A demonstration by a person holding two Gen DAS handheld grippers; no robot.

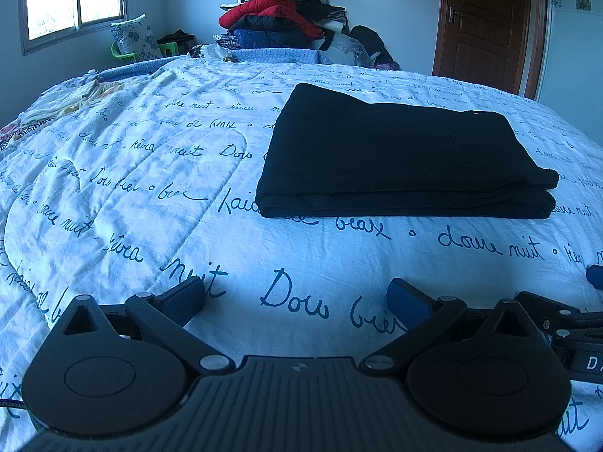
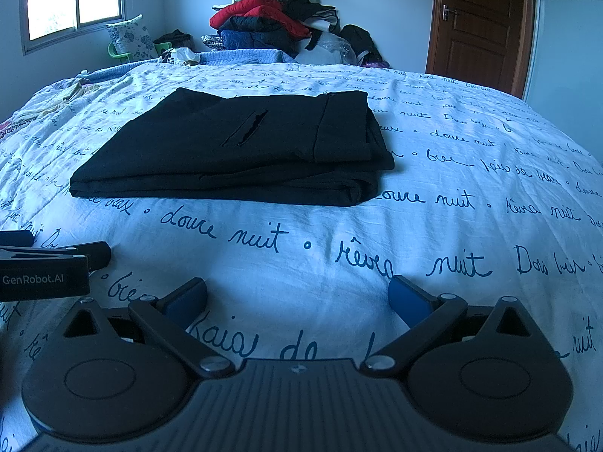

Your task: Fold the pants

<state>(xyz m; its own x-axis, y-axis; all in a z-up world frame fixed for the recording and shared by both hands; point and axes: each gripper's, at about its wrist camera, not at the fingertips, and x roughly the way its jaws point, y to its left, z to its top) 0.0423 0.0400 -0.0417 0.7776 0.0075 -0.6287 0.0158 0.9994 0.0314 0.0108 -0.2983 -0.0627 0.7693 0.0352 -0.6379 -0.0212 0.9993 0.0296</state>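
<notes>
The black pants lie folded in a flat, layered rectangle on the bed, ahead and to the right in the left wrist view. In the right wrist view the pants sit ahead and to the left, a pocket slit showing on top. My left gripper is open and empty, low over the quilt, short of the pants. My right gripper is also open and empty, equally short of them. The left gripper's body also shows at the left edge of the right wrist view.
A white quilt with blue script covers the bed. A pile of clothes is stacked at the far end. A floral pillow stands under the window, and a brown door is at the far right.
</notes>
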